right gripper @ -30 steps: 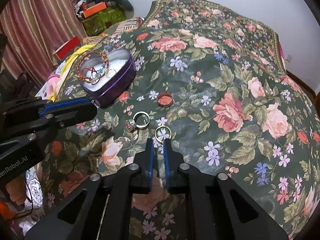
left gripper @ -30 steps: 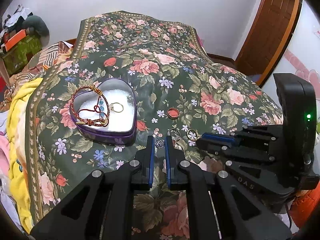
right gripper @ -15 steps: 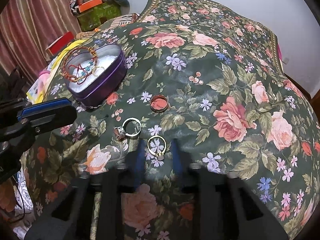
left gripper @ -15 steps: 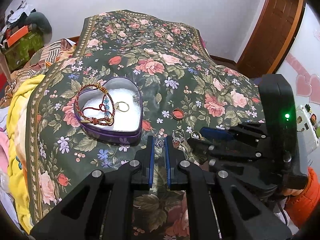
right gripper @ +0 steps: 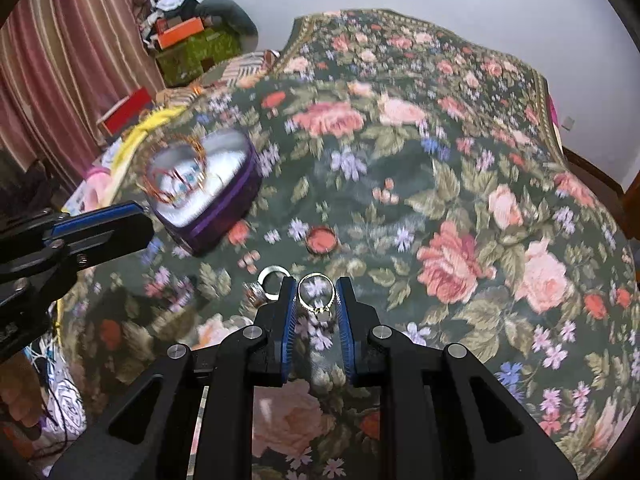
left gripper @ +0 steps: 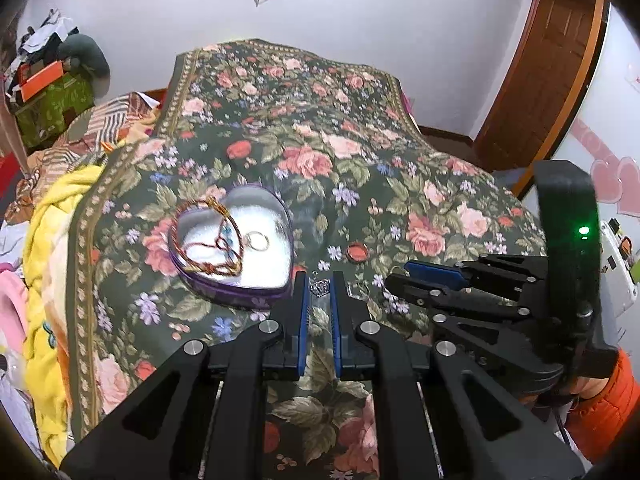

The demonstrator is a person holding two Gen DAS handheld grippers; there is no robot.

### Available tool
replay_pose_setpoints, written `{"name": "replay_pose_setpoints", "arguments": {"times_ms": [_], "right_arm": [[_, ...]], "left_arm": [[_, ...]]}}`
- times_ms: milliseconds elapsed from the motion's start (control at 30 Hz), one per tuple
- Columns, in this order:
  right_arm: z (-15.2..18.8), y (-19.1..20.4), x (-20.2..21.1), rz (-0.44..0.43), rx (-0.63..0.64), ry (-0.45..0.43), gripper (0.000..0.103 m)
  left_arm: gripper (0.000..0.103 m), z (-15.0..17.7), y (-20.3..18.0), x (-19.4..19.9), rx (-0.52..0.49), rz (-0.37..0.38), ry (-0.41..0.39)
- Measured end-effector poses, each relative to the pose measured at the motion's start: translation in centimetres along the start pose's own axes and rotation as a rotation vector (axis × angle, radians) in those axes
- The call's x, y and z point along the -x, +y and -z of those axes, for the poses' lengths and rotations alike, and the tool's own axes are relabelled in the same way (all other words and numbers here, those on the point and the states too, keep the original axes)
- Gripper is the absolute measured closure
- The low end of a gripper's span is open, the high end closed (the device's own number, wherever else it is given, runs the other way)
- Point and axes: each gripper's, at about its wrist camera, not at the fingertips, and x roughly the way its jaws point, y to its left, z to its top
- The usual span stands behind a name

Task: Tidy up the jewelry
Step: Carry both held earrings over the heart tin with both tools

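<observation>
**Gold ring sitting right between the right gripper's fingers, tin off to the side**

So everything's laid out on a bed (right gripper: 460, 168) with a dark floral cover. The landmark here is the heart-shaped tin (left gripper: 236, 248), purple sides, open top, pale lining. Inside the tin there's a red-and-gold cord bracelet (left gripper: 208, 240) draped partly over the rim, plus a thin ring (left gripper: 258, 241) lying flat near the middle.

The right gripper (right gripper: 317, 300) is down at the bed, well to the right of the tin and nearer the camera. Its jaws are parted, one on each side of a gold ring (right gripper: 316, 292) with a small setting. Ring lies flat on the cover; the blue pads look just beside it, but I can't tell if they actually touch it. Nothing clamped as far as I can see.

Just left of that gold ring, so on the tin's side of it, is a silver ring (right gripper: 273, 276), with something small and sparkly (right gripper: 253, 294) beside it that's too blurry to make out. Between those rings and the tin, a bit further back, sits a little round red piece (right gripper: 321, 239).

The left gripper (left gripper: 319, 288) hovers just in front of the tin's near edge, jaws slightly apart, with a small silver crown-shaped charm (left gripper: 319, 288) showing between the tips. Can't tell whether it's pinched or just lying on the bed.
</observation>
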Motion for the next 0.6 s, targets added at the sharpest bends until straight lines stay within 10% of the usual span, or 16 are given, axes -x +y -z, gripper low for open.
{"name": "replay_pose_setpoints", "arguments": {"times_ms": [600], "right_arm": [[-5.6,3.7,3.6,-0.099,0.047,-0.181,0.085]], "left_arm": [[0.095,-3.4,4.0,4.4,0.046,-0.097,-0.150]]}}
